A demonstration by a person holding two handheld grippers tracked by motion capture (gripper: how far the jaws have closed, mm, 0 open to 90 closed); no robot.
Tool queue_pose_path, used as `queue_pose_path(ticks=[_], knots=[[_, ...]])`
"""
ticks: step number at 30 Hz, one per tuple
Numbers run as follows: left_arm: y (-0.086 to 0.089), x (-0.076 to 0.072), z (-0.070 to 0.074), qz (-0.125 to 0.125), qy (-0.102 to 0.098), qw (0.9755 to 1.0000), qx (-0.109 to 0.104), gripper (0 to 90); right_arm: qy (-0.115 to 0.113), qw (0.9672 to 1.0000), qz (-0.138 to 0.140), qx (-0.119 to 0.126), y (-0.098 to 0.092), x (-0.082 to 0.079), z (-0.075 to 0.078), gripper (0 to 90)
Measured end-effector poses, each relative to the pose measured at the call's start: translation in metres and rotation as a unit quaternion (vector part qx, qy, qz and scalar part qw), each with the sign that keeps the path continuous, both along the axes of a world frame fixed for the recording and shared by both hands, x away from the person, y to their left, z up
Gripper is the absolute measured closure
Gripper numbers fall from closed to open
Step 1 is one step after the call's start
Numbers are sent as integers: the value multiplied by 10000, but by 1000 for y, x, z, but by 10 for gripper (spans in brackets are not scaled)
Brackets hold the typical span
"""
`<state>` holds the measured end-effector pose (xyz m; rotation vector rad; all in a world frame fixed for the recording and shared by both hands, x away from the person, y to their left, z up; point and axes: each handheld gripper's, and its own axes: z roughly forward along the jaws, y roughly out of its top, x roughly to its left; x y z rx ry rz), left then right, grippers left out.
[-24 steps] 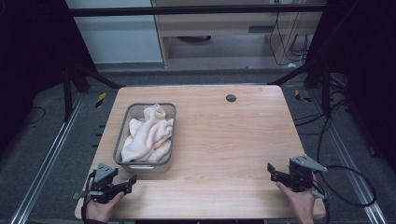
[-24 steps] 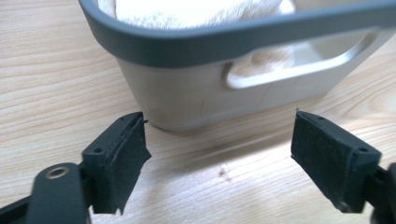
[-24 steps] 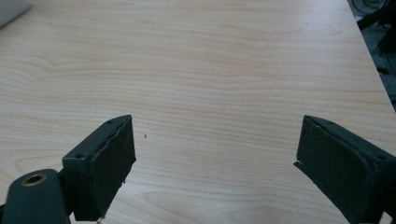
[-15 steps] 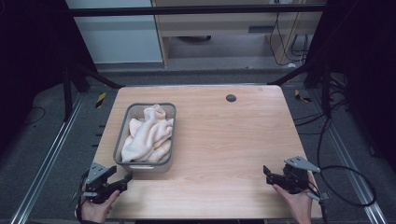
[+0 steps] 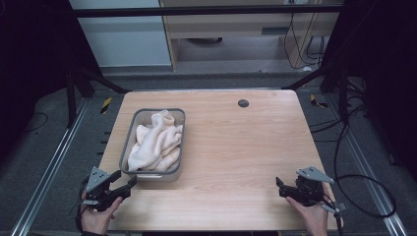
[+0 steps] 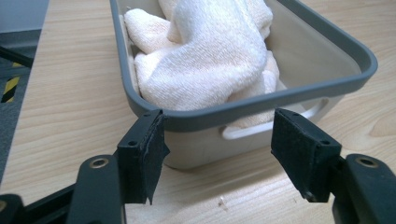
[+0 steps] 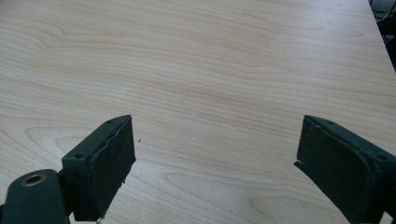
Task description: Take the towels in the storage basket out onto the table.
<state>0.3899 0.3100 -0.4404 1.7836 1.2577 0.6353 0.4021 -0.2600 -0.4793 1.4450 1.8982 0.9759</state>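
**Both tools spread wide at the near edge, towel lying in the tray**

Currently, a light wooden surface (image 5: pixel 236 147) is seen from above, and a grey tray (image 5: pixel 126 147) is set on its left half. A crumpled cream towel (image 5: pixel 155 145) is held inside the tray, heaped above the rim at the far end.

The left tool (image 5: pixel 124 183) is held by a hand (image 5: pixel 96 219) at the near left corner of the surface, just beside the tray's near left corner. Its jaws are spread apart and nothing is gripped between them. In the left gripper view, the left tool (image 6: pixel 219 140) is pointed at the tray's near end wall (image 6: pixel 205 140), where a pale handle slot can be made out; the towel (image 6: pixel 205 60) lies just beyond the rim, above and between the two jaws.

The right tool (image 5: pixel 280 187) is held by the other hand (image 5: pixel 312 216) at the near right of the surface, well apart from the tray. It is likewise released, jaws wide, with bare wood (image 7: pixel 224 70) seen between them.

A small dark round hole (image 5: pixel 243 103) is seen near the far edge.
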Motion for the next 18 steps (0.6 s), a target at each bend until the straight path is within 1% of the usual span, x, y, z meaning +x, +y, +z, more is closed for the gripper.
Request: queue_pose_path(ticks=[2, 5, 6, 7, 9, 12, 13, 15, 18], knots=[[1, 3, 5, -4, -7, 10000, 23, 329, -2, 10000, 25, -63, 0, 1, -2, 113], [2, 5, 9, -1, 24, 10000, -5, 322, 20, 10000, 27, -64, 1, 1, -2, 113], [2, 7, 12, -2, -12, 10000, 29, 321, 31, 10000, 36, -61, 1, 1, -2, 113], [2, 7, 12, -2, -12, 10000, 29, 320, 31, 10000, 36, -61, 1, 1, -2, 113], [3, 9, 20, -42, -18, 10000, 5, 314, 28, 9999, 51, -100, 2, 2, -3, 113], [3, 12, 27, -35, 7, 10000, -49, 297, 68, 9999, 48, -82, 2, 2, -3, 113], [3, 12, 27, -35, 7, 10000, -49, 296, 83, 9999, 52, -74, 3, 2, -4, 113], [1, 15, 35, -103, -9, 9999, -20, 295, 74, 9999, 74, -123, 3, 3, -4, 113], [-2, 19, 42, -210, 22, 9998, 35, 288, 85, 9999, 67, -131, 3, 3, -5, 113]])
